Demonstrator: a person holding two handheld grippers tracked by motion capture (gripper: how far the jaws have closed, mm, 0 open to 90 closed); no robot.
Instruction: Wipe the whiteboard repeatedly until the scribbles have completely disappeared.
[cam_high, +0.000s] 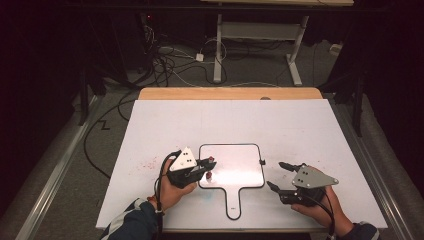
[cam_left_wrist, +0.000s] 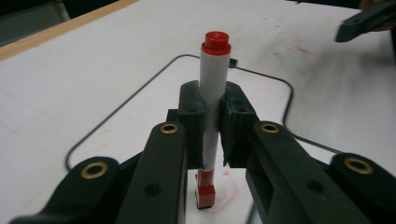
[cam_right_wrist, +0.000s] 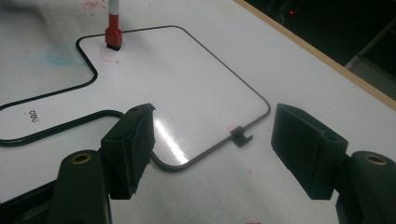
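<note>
Pinching a red-capped marker (cam_left_wrist: 213, 100) mid-barrel, the left hand-held gripper (cam_high: 206, 167) stands it on the small whiteboard's (cam_high: 245, 172) left edge. Light, stiff and slick, it looks likely to twist unless gripped centrally. The right hand-held gripper (cam_high: 278, 175) waits spread wide on the desk (cam_high: 310, 130).

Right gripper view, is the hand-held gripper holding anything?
No, the right hand-held gripper has its jaws spread wide with just the whiteboard showing between them.
</note>
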